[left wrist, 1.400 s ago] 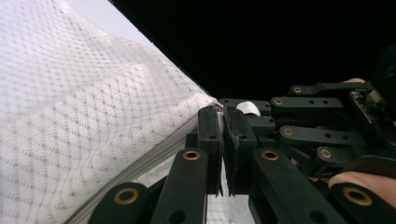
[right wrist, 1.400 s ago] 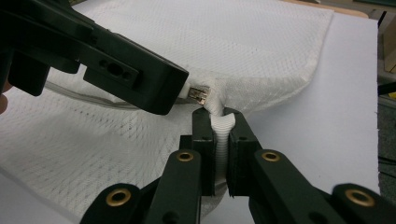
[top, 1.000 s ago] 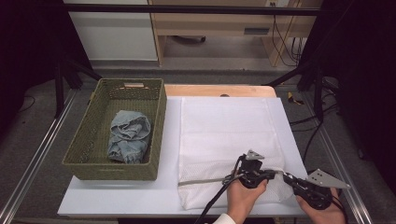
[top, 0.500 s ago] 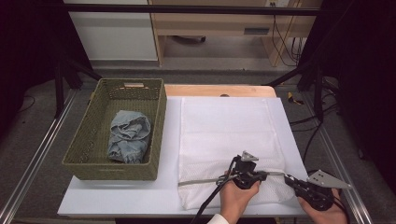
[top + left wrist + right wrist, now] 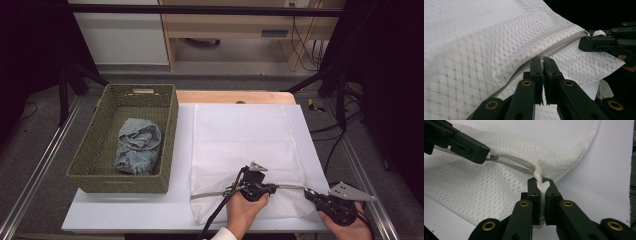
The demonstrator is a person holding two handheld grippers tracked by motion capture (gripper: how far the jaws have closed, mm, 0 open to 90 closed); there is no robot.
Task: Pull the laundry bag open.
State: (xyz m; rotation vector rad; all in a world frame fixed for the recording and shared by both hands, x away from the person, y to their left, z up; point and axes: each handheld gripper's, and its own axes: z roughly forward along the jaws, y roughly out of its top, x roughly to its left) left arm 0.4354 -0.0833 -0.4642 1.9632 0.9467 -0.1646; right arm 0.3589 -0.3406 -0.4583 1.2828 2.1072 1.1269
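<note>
Mesh laundry bag (image 5: 245, 145), white and flat, lies on the white counter (image 5: 125, 210) in the middle of the high view, with its zipper (image 5: 215, 192) running across its lower part. Left gripper (image 5: 272, 189) sits low in the centre of that view, held by a hand (image 5: 242, 212), and its fingers (image 5: 536, 72) are closed on the zipper pull (image 5: 494, 157); in the left gripper view the two black fingers meet at the grey zipper line in the middle of the frame. Right gripper (image 5: 309, 194) is at the lower right of the high view, in the other hand (image 5: 350, 227), and its fingers (image 5: 534, 192) are clamped on a bunched bit of the bag's fabric at the end of the zipper, seen in the centre of the right gripper view. In that view the zipper is parted a short way between the pull at the upper left and the pinched end. The two grippers are near each other along the zipper line, tips facing

Green woven basket (image 5: 90, 170) stands on the counter at the left of the high view, just beside the bag, and a crumpled blue-grey garment (image 5: 137, 150) lies inside it
</note>
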